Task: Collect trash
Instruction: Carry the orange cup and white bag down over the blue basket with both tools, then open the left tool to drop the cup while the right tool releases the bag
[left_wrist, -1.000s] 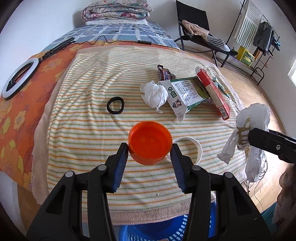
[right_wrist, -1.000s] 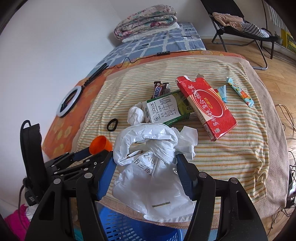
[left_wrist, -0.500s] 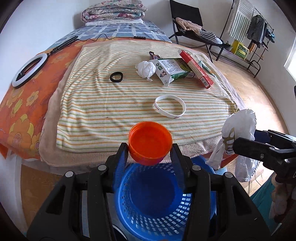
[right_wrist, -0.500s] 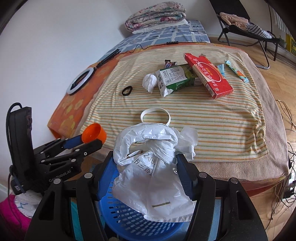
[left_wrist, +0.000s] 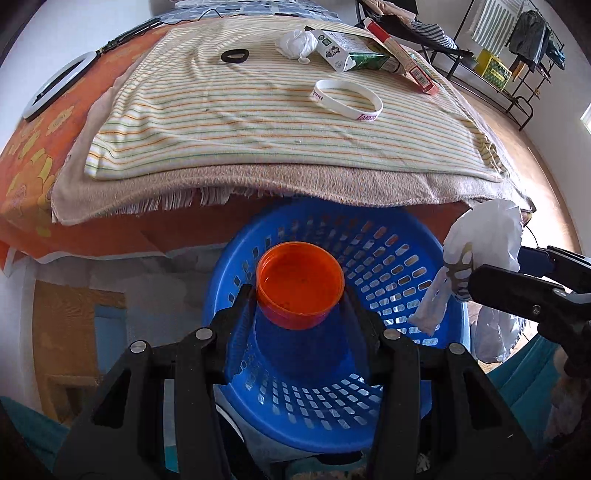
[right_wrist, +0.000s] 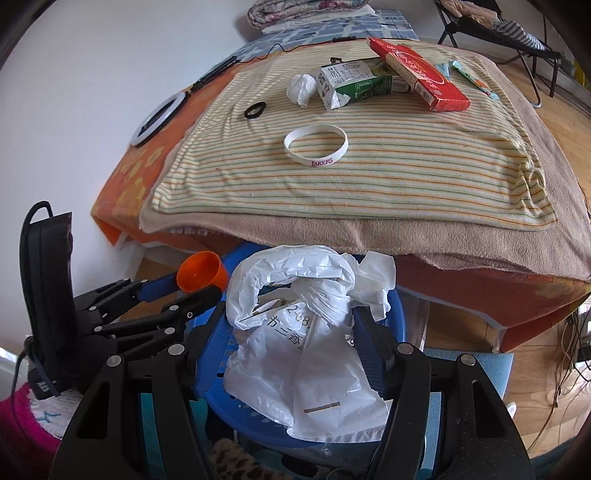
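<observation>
My left gripper (left_wrist: 300, 295) is shut on an orange plastic cup (left_wrist: 300, 282) and holds it over the blue perforated basket (left_wrist: 384, 254) below the bed's front edge. My right gripper (right_wrist: 291, 325) is shut on a crumpled white plastic bag (right_wrist: 303, 354) above the same basket (right_wrist: 218, 354). The bag also shows at the right of the left wrist view (left_wrist: 484, 240), and the cup at the left of the right wrist view (right_wrist: 201, 271). On the striped cloth lie a crumpled tissue (right_wrist: 302, 88), a green milk carton (right_wrist: 354, 83) and a red box (right_wrist: 421, 74).
A white Lakers wristband (right_wrist: 316, 144) and a black hair tie (right_wrist: 255, 110) lie on the striped cloth (right_wrist: 406, 155). A ring light (right_wrist: 157, 118) lies on the orange sheet at the left. A folding chair (right_wrist: 498, 22) stands on the wooden floor at the right.
Both grippers have drawn back from over the bed and dropped down, so the cup and the bag now hang over the blue basket. The white wristband lies uncovered on the cloth.
</observation>
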